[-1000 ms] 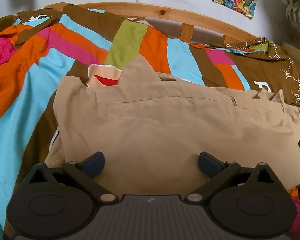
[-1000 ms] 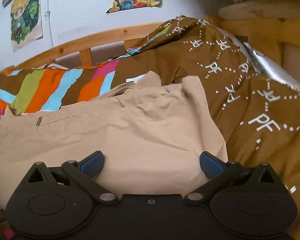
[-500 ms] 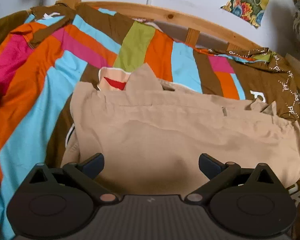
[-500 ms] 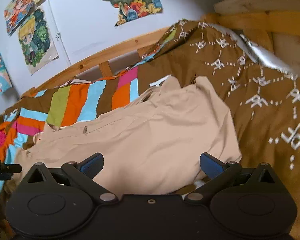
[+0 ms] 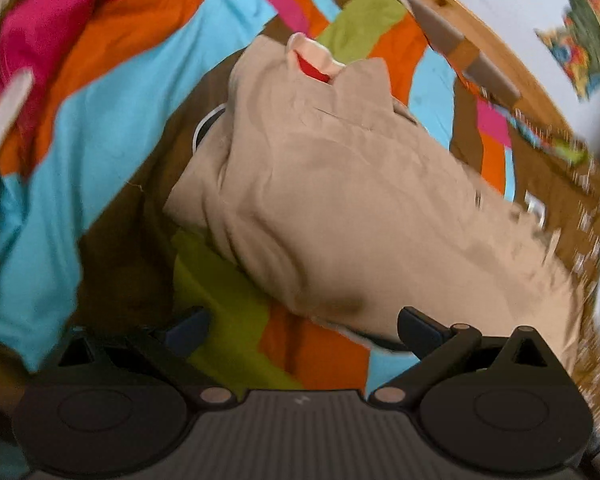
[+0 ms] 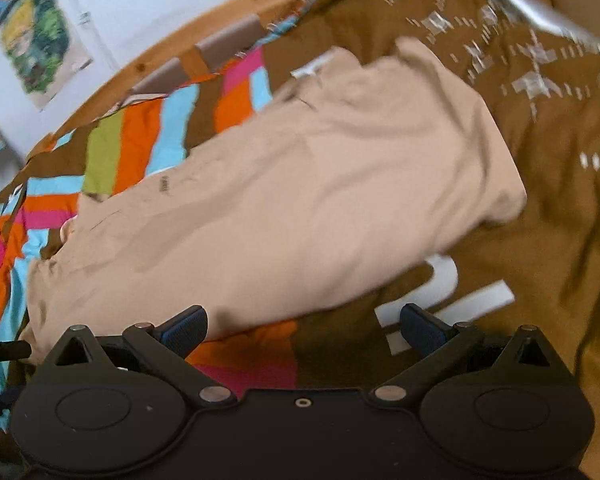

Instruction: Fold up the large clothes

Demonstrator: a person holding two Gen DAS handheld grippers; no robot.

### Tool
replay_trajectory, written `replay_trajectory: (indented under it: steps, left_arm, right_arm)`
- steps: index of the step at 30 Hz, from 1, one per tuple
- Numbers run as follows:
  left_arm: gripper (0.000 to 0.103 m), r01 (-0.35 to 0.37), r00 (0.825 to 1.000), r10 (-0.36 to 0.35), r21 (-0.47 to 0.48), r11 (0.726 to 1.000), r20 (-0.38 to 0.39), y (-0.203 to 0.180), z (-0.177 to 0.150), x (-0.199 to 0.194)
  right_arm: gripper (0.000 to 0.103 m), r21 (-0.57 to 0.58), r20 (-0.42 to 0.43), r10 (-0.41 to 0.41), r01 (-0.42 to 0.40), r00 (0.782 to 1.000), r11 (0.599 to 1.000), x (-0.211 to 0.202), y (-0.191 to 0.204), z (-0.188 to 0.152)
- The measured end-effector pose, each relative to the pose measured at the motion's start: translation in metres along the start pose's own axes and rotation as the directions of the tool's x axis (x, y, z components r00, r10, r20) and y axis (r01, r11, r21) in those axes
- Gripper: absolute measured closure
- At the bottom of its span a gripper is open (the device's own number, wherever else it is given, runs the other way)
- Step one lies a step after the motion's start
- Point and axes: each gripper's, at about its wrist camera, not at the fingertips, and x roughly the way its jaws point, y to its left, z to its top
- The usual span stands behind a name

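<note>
- Your left gripper (image 5: 302,326) has its two blue-padded fingers (image 5: 418,326) spread wide, and nothing sits between them; only the bedcover shows in the gap
- Just ahead of that left gripper lies the task's thing, a large beige cloth garment (image 5: 352,200), folded into a long bundle that runs away from the fingers toward the upper left of the left wrist view
- The garment's near edge passes just above the right-hand finger of your left gripper; whether it touches the pad you cannot tell, as the picture is blurred
- At the garment's far end a pale collar with a red lining (image 5: 314,66) shows
- Under the garment lies a striped bedcover of blue, orange, pink, green and brown patches (image 5: 112,108), and beyond it a curved wooden bed rail (image 5: 488,40) against a white wall
- Your right gripper (image 6: 302,326) is likewise opened wide and grips nothing
- In the right wrist view the beige garment (image 6: 300,200) lies ahead and to the left of the fingers, its lower edge just above the left-hand blue pad (image 6: 184,328)
- To the right of the garment spreads a brown cloth with white printed marks (image 6: 540,160)
- Colourful posters (image 6: 36,44) hang on the wall beyond the rail, up and to the left of the right gripper
</note>
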Motion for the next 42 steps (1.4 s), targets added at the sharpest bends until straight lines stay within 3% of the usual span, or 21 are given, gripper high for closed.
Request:
replay_trajectory:
  steps: [4, 8, 14, 19, 36, 42]
  left_arm:
    - [0.001, 0.105, 0.994, -0.100, -0.141, 0.984, 0.038, 0.027, 0.009, 0.017]
    - [0.001, 0.127, 0.992, -0.116, -0.230, 0.965, 0.058, 0.037, 0.015, 0.028]
    - [0.001, 0.088, 0.995, -0.079, -0.152, 0.984, 0.066, 0.028, 0.014, 0.036]
    - [0.001, 0.050, 0.997, -0.045, -0.075, 0.996, 0.068, 0.018, 0.010, 0.036]
    - [0.001, 0.069, 0.996, -0.062, -0.101, 0.992, 0.068, 0.023, 0.010, 0.036]
    - [0.001, 0.054, 0.996, -0.048, -0.076, 0.996, 0.074, 0.020, 0.009, 0.036]
  right_arm:
    - [0.001, 0.035, 0.007, 0.023, -0.023, 1.000, 0.999, 0.004, -0.007, 0.005]
    - [0.001, 0.016, 0.011, 0.017, -0.017, 1.000, 1.000, 0.008, -0.007, 0.012]
    - [0.001, 0.025, -0.004, -0.005, 0.005, 1.000, 1.000, 0.015, -0.006, 0.019]
    - [0.001, -0.042, -0.030, -0.050, 0.048, 0.998, 0.998, 0.020, 0.004, 0.019]
    - [0.001, -0.071, -0.039, -0.098, 0.095, 0.994, 0.993, 0.027, 0.011, 0.023]
    - [0.001, 0.078, -0.010, -0.067, 0.067, 0.998, 0.995, 0.031, -0.003, 0.035]
